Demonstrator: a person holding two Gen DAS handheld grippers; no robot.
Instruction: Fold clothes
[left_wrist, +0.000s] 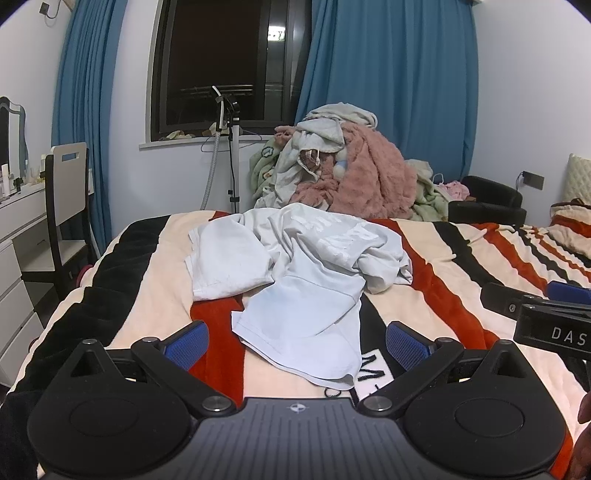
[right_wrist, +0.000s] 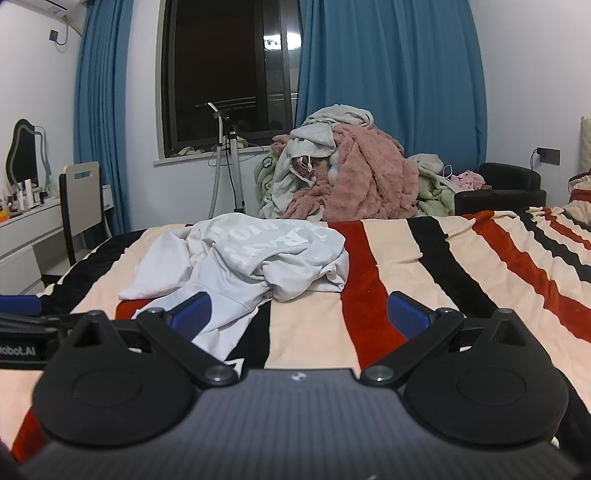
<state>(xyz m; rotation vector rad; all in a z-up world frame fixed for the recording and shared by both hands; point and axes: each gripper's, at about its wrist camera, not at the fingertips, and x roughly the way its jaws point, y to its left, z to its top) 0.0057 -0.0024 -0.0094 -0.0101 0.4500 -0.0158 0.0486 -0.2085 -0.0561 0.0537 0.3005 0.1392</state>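
The crumpled white shirt (left_wrist: 295, 266) lies on the striped blanket (left_wrist: 443, 266), its near end between the empty, wide-open left gripper (left_wrist: 297, 343) fingers, while the wide-open right gripper (right_wrist: 299, 314) has the shirt off to its left.

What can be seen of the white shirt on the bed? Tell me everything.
The shirt is white or pale grey, of thin soft cloth, with faint mirrored lettering showing through. It lies crumpled and unfolded on the striped blanket, one sleeve spread left, a hemmed edge trailing toward the cameras. Neither hand-held gripper touches it.
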